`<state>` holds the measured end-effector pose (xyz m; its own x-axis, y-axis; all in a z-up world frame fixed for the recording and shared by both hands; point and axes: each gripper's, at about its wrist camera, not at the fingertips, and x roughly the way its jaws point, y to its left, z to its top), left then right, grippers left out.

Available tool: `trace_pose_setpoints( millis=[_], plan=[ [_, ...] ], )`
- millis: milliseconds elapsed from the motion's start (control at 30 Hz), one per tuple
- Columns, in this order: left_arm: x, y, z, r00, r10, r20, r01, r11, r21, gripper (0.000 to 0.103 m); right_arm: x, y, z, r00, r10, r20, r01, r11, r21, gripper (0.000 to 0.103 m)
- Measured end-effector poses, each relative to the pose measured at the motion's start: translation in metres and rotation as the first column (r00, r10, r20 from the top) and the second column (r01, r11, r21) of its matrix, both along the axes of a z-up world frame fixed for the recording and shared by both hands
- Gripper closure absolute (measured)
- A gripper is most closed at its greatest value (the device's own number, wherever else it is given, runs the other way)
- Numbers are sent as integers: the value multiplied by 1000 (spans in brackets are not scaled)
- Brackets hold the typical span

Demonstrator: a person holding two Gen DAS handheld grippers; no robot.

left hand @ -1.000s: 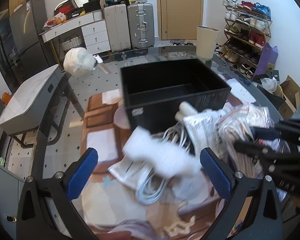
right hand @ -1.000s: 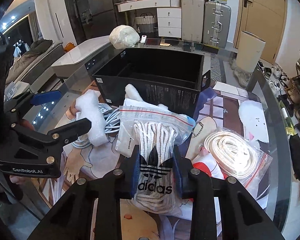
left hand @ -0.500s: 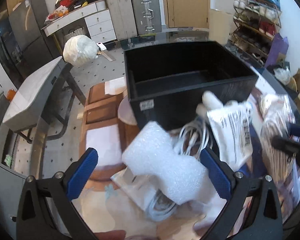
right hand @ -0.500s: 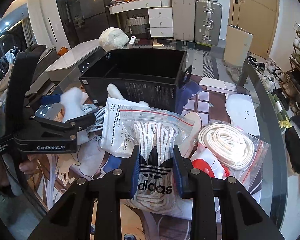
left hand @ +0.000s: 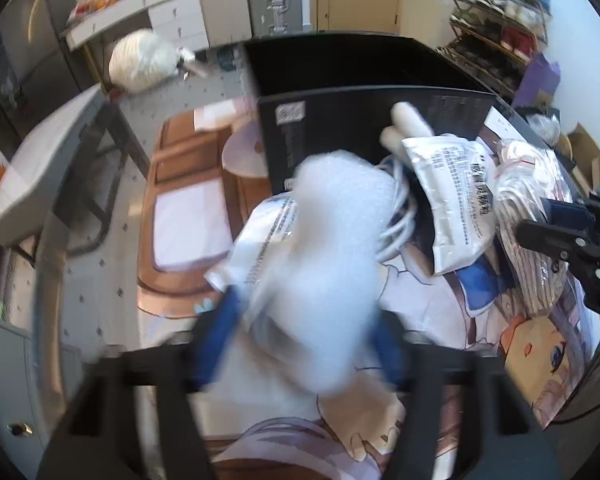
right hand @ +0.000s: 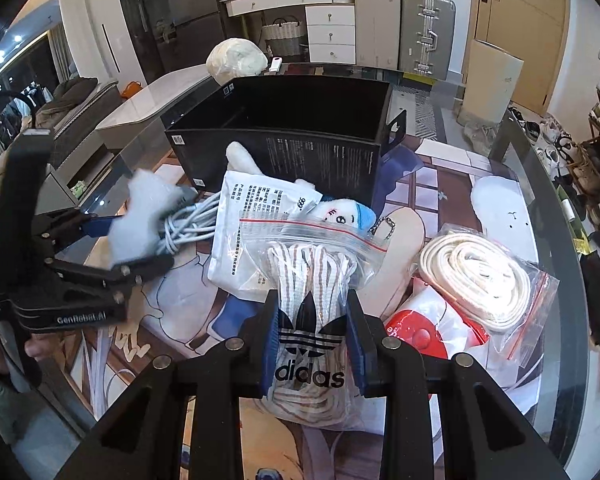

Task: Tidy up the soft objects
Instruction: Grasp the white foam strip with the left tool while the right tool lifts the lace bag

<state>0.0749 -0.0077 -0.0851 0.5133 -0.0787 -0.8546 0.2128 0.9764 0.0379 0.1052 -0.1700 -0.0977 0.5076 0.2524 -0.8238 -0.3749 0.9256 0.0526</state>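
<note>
- The left gripper (left hand: pixel 304 344) clenched a white foam wad (left hand: pixel 332 240), blurred, at 6 o'clock of the open black cardboard box (right hand: pixel 284 132).
- The right gripper (right hand: pixel 312 340) pinched a clear zip bag of striped laces (right hand: pixel 312 276).
- Likely next: carrying both toward 12 o'clock, over the box rim.

Right gripper (right hand: pixel 311 336): matte black frame, two black arms, blue pads on inner faces of fingers (right hand: pixel 269 344), round silver screw heads along the arms. Left gripper (right hand: pixel 132 246): same black build, blue pad, small silver screws, white "GenRobot.AI" lettering on its side, a black cable looping behind it. Bare skin of hand (right hand: pixel 36 350) showed beneath it.
</note>
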Motion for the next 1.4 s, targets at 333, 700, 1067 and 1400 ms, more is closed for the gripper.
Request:
trace_pose_setpoints(
  millis=[333,700,1067,1400],
  plan=[
    [-17,-15,21,994,-79,81,76,996,41,67,-1,-1,-1,1000,5,0,-5,1000,1,73],
    [-21,-17,26,991,-85,106,82,996,39,38,0,2,-3,1000,7,-3,-7,1000,3,73],
    [-43,-41,33,974,-200,107,199,980,15,38,0,0,-3,1000,5,-5,-5,1000,7,73],
    [-35,-46,10,979,-205,24,204,978,35,82,-3,5,-5,1000,29,-2,-29,999,-13,73]
  ],
)
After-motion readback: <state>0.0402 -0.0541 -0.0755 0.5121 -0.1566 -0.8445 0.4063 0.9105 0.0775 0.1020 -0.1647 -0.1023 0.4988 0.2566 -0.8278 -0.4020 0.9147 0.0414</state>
